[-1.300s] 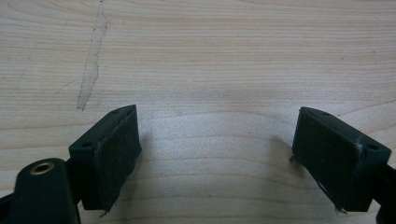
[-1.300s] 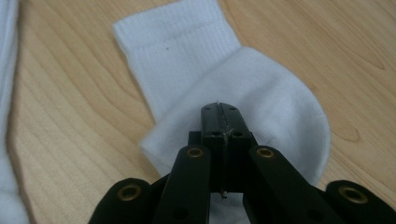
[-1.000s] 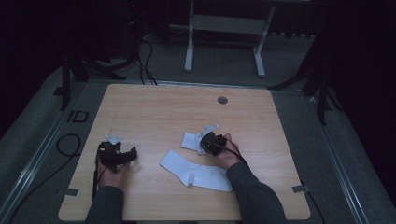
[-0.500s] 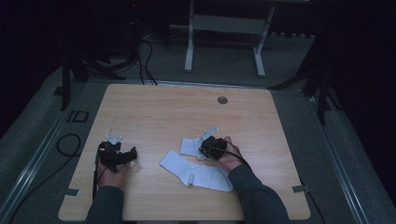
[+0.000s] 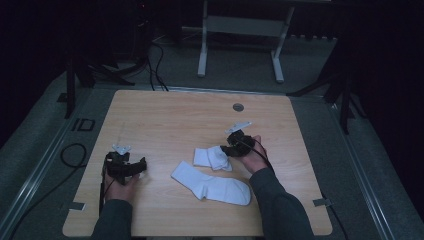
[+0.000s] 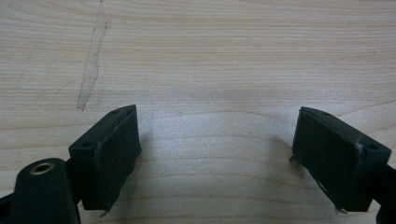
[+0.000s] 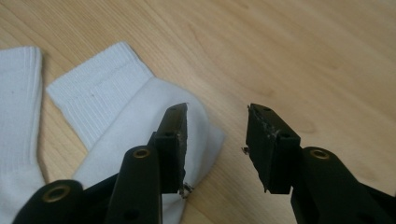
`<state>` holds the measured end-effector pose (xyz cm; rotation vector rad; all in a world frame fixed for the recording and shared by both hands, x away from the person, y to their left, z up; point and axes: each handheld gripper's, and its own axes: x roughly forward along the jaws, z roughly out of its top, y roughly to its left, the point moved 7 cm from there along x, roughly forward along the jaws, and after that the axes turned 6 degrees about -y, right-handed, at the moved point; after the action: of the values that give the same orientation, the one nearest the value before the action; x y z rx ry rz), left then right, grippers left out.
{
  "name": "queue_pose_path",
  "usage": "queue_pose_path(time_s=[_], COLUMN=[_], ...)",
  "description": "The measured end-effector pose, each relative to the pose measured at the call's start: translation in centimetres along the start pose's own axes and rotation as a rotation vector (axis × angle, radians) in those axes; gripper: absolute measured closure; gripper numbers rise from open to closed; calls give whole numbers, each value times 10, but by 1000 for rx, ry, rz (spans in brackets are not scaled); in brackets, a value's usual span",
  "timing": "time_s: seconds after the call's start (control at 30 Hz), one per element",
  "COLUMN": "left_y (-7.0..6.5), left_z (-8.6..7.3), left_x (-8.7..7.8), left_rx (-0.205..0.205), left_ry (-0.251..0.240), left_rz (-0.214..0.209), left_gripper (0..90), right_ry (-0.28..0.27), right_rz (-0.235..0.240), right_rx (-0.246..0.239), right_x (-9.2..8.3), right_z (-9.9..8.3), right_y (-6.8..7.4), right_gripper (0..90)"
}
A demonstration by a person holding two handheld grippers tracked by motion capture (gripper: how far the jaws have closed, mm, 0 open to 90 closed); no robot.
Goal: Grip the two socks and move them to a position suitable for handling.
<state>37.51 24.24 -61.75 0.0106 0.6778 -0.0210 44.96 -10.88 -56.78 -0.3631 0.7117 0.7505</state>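
Two white socks lie on the wooden table [image 5: 165, 125]. One sock [image 5: 212, 186] is laid out flat near the front; the other, a folded sock [image 5: 211, 157], sits just behind it. My right gripper [image 5: 227, 149] hovers at the folded sock's right end. In the right gripper view my right gripper [image 7: 217, 114] is open, its jaws have just been opening, and bare wood shows between them. The folded sock [image 7: 116, 102] lies under the left jaw, with the flat sock [image 7: 18, 121] at the far left. My left gripper [image 5: 140, 166] rests at the front left, open [image 6: 215, 116] over bare wood.
A round metal grommet [image 5: 238, 107] is set into the table near its far edge. Beyond the table stand a white frame's legs [image 5: 202, 55] and dark stands, with cables [image 5: 155, 60] on the floor. A pale scratch [image 6: 91, 65] marks the wood ahead of the left gripper.
The right gripper's jaws have opened and let go of the folded sock. It has drawn back to the right and lifted a little. The left gripper has stayed put.
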Motion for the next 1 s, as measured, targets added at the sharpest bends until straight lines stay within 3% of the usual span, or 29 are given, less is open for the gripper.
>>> queue_pose_path(time_s=[0.1,0.17,0.2,0.27,0.4,0.6,0.8,1.0], left_y=[0,0,0,0,0,0,0,0], left_z=[0,0,0,0,0,0,0,0], left_x=[0,0,0,0,0,0,0,0], left_rx=[0,0,0,0,0,-1,-1,-3], left_ry=[1,0,0,1,1,-2,-2,-2], left_rz=[0,0,0,0,0,0,0,0], left_gripper=[151,151,151,150,151,151,151,151], right_ry=[32,48,48,44,11,-29,-36,-8], right_rz=[29,35,35,21,4,-18,-58,-113], right_rx=[21,7,7,-22,-70,-89,-95,-86], right_x=[8,10,10,5,-12,-38,-58,-76], right_z=[-4,-7,-7,-4,7,17,16,-2], right_y=[2,6,6,10,17,14,4,-20], right_gripper=[608,782,782,881,883,883,883,883])
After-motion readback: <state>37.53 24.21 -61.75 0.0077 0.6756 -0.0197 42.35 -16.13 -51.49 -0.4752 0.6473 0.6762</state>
